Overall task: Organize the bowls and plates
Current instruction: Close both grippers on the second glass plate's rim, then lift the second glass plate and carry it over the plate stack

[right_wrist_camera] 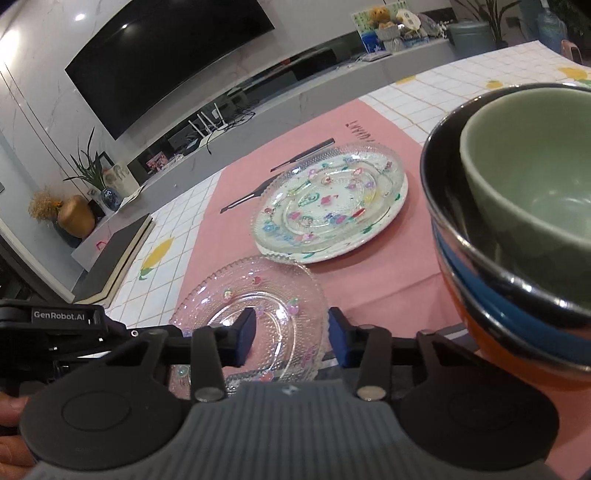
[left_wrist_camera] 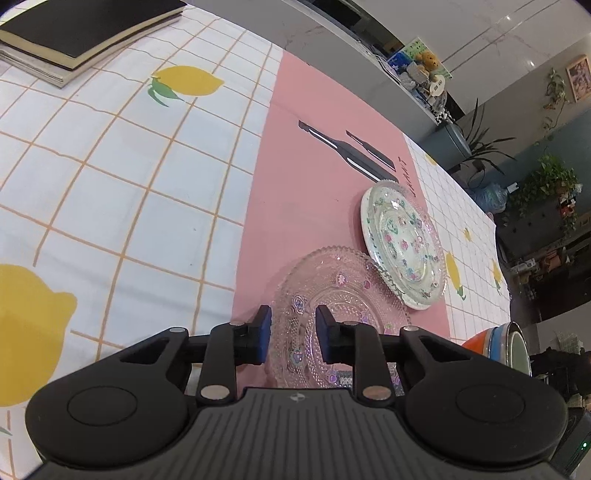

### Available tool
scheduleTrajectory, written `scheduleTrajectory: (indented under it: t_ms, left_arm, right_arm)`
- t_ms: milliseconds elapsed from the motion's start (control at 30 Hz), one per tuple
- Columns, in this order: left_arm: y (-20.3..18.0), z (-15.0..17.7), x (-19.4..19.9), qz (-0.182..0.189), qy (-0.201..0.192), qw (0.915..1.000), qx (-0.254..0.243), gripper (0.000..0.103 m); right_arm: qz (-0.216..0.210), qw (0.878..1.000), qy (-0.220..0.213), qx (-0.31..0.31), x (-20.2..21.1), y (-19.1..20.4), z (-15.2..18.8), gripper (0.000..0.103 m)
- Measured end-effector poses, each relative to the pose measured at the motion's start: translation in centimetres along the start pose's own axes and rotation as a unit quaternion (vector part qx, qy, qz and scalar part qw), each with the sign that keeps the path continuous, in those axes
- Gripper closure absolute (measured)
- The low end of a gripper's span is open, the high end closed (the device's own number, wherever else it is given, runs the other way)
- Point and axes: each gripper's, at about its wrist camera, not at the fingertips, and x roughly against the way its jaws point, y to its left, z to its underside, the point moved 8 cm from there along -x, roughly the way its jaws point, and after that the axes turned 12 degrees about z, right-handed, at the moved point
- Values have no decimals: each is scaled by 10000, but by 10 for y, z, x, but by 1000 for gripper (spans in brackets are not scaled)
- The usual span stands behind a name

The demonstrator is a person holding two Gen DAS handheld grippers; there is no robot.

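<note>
A clear beaded glass plate (left_wrist_camera: 343, 295) with small flower dots lies on the pink placemat (left_wrist_camera: 306, 173). My left gripper (left_wrist_camera: 293, 334) is open, its blue pads straddling the plate's near rim. Beyond it a stack of a clear floral plate on a white plate (left_wrist_camera: 402, 243) rests on the mat. In the right wrist view my right gripper (right_wrist_camera: 291, 338) is open over the same clear plate (right_wrist_camera: 255, 299), with the plate stack (right_wrist_camera: 332, 206) behind. A stack of bowls (right_wrist_camera: 517, 229), green inside black, blue and orange, stands at the right. The bowls' edge shows in the left wrist view (left_wrist_camera: 506, 339).
The table has a white checked cloth with lemons (left_wrist_camera: 110, 177). Black notebooks (left_wrist_camera: 74, 33) lie at the far left corner. The left gripper's body (right_wrist_camera: 62, 321) sits left of the clear plate. A TV wall, shelf and plants lie beyond the table.
</note>
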Motion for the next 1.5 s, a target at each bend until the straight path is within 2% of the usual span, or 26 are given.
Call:
scheduleTrajectory:
  t_ms: [133, 233, 300, 367, 533, 567, 600, 867, 1133, 1500]
  left_arm:
    - [5, -1, 3, -65, -61, 9999, 61, 74]
    - [5, -2, 3, -148, -87, 9999, -22, 74]
    - [6, -4, 4, -240, -124, 9996, -74, 74]
    - [6, -4, 6, -319, -144, 9993, -120, 76]
    - [11, -9, 15, -311, -232, 9992, 23, 83]
    - [12, -10, 17, -336, -264, 9991, 23, 90]
    - [12, -11, 19, -388, -270, 9989, -5, 91]
    - [4, -7, 22, -363, -192, 9990, -187, 90]
    - [-8, -20, 34, -99, -551, 9984, -69, 90]
    - [-36, -40, 28, 261, -888, 9957, 18, 91]
  right_arm:
    - [-211, 9993, 182, -261, 1, -1, 1, 63]
    - [-213, 9989, 242, -353, 0, -4, 1, 74]
    - [-252, 9982, 294, -468, 0, -7, 1, 89]
    - [-298, 9975, 324, -548, 0, -9, 2, 97]
    - [-461, 9973, 288, -494, 6, -3, 0, 97]
    - [-473, 9974, 270, -465, 7, -1, 0, 97]
    - [-489, 9976, 232, -423, 8, 0, -1, 97]
    - [-454, 9980, 92, -440, 15, 2, -12, 97]
    - [-507, 9980, -239, -281, 32, 18, -35, 97]
    - [-419, 9985, -311, -178, 40, 24, -86, 98]
